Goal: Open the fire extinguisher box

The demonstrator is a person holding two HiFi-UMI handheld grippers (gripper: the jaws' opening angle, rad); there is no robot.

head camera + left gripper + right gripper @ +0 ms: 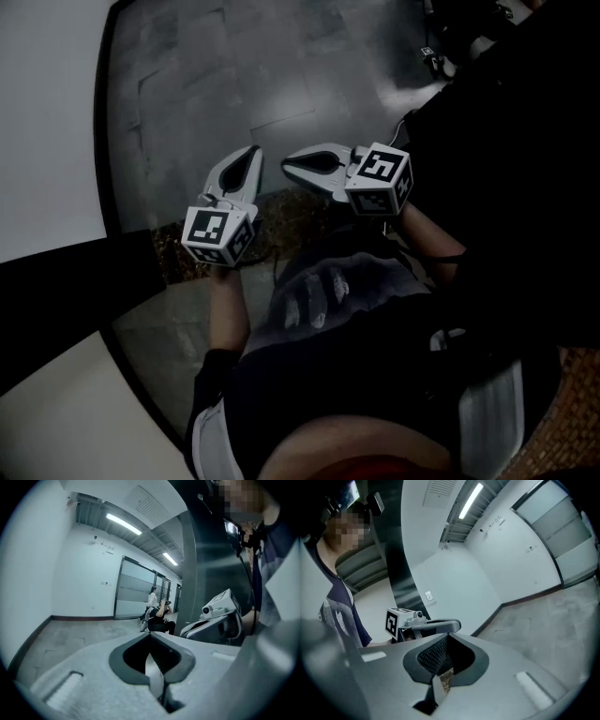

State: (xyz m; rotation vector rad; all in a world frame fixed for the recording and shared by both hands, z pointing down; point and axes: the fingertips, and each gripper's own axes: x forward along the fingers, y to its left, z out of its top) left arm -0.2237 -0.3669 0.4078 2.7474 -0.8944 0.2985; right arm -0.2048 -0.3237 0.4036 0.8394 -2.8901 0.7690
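No fire extinguisher box shows in any view. In the head view both grippers are held side by side in front of the person's body, above the floor. My left gripper is shut with nothing in it, its marker cube nearest the body. My right gripper points left toward it, also shut and holding nothing. In the left gripper view the jaws meet at the tips, with the right gripper beyond them. From the right gripper view its tips touch, and the left gripper hangs just past them.
Grey floor tiles lie below, with a speckled mat by the feet. A white wall with a dark baseboard runs along the left. A dark glossy column stands close. Two people are far down the corridor by glass partitions.
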